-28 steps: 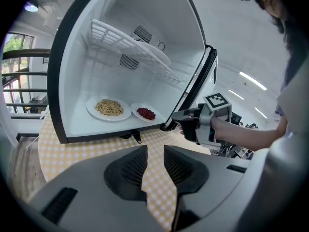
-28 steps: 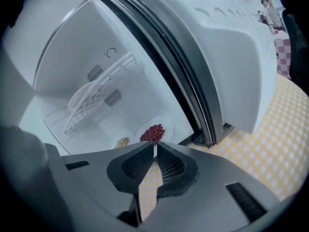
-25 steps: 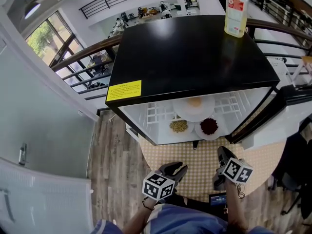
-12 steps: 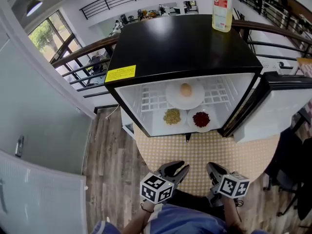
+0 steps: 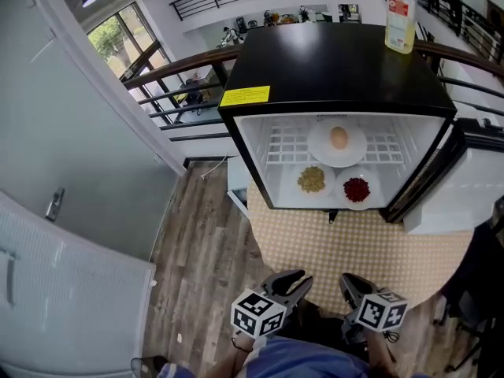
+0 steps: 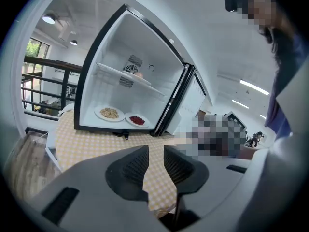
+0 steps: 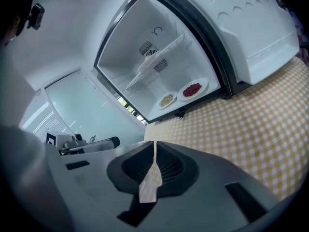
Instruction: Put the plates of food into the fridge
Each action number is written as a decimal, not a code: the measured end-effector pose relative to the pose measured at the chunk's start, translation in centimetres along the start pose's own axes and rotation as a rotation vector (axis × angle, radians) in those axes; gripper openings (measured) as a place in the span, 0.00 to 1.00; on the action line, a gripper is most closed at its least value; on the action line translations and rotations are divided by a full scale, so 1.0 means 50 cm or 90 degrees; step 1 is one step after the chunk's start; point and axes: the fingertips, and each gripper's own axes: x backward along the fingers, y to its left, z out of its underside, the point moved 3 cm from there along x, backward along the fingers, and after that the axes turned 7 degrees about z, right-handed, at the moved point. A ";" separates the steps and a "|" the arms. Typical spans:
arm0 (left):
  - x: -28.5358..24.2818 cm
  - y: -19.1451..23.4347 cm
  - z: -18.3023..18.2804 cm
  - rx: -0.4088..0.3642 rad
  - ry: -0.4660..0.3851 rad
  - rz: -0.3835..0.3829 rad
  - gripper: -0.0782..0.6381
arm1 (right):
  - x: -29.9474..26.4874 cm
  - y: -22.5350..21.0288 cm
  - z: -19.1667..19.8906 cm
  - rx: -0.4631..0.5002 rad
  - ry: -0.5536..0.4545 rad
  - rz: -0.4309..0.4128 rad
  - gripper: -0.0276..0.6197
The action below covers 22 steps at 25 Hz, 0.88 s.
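The black mini fridge stands open on a checkered table. On its wire shelf sits a white plate with a round bun. On the fridge floor lie a plate of yellowish food and a plate of red food; both also show in the left gripper view as the yellowish plate and the red plate. My left gripper is held low near my body, open and empty. My right gripper is beside it, shut with nothing between its pads.
The fridge door hangs open to the right. A bottle of yellow liquid stands on the fridge top. Wooden floor lies left of the table, with a railing behind and a white door at far left.
Both grippers have drawn back from the fridge toward my body. The view has shifted, so the fridge now sits further right and farther away. The plates have not moved.
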 end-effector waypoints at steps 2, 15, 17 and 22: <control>0.015 0.003 0.000 0.011 -0.012 -0.006 0.25 | -0.006 0.015 0.005 0.004 0.006 -0.009 0.09; 0.177 0.007 0.013 -0.051 -0.016 -0.012 0.25 | -0.018 0.138 0.061 0.012 -0.029 -0.004 0.09; 0.213 0.004 0.036 -0.052 -0.008 -0.003 0.25 | -0.008 0.171 0.091 0.011 -0.038 0.000 0.09; 0.272 -0.023 0.077 -0.058 -0.003 0.040 0.25 | 0.026 0.244 0.173 0.002 -0.051 0.006 0.09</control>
